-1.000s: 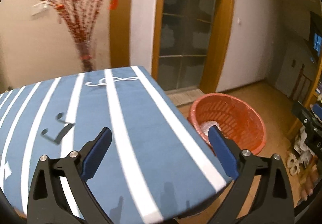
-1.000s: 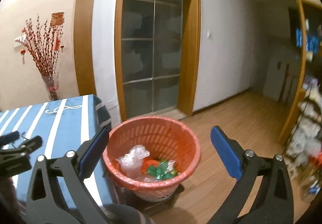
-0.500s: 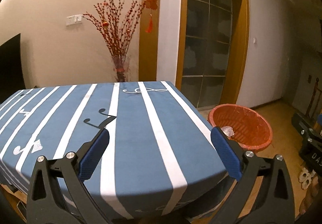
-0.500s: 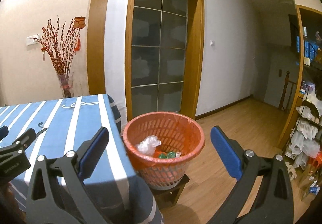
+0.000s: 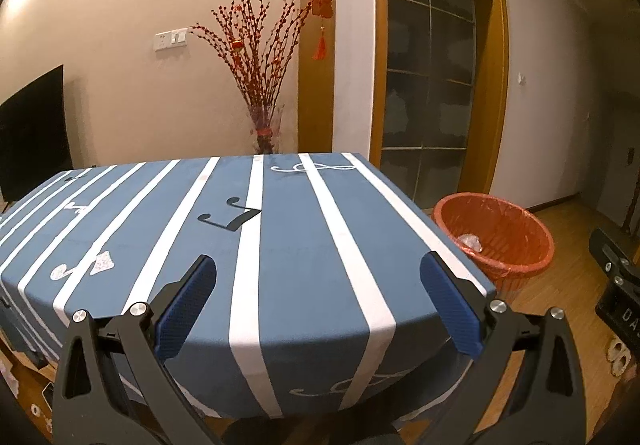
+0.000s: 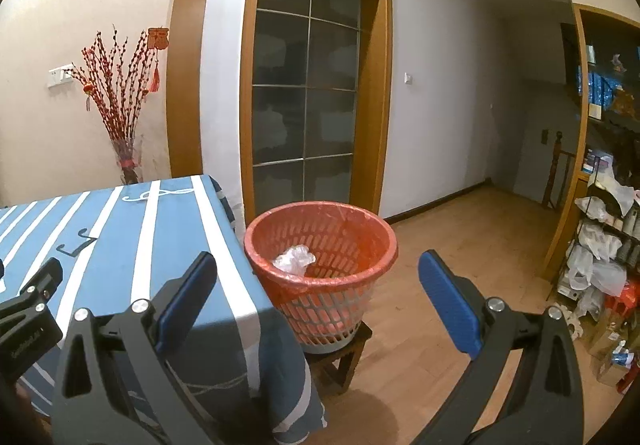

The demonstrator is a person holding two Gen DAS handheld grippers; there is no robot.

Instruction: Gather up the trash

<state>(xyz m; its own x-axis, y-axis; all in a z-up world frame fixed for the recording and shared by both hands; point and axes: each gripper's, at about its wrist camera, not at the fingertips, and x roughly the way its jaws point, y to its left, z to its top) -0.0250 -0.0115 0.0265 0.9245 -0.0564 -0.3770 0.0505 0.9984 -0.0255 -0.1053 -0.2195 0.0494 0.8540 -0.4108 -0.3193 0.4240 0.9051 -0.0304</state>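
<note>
Both tools pulled back from the red plastic lattice basket (image 6: 320, 261) beside the blue white-striped bench (image 5: 280, 265), left tool (image 5: 320, 309) and right tool (image 6: 318, 301) released and empty, crumpled clear plastic trash (image 6: 294, 259) inside, bench bare: collection apparently finished.

I see a table (image 5: 304, 269) under a soft, matt blue cloth with white stripes. The basket (image 6: 320, 265) looks like red plastic with holes in its sides, lined with a thin shiny bag. A crinkly clear plastic wad (image 6: 294, 259) lies inside. The floor (image 6: 460, 245) is smooth brown wood. My gripper pads (image 5: 186, 309) are bumpy blue rubber on matt black plastic, with shiny metal screws (image 5: 499, 306).
</note>
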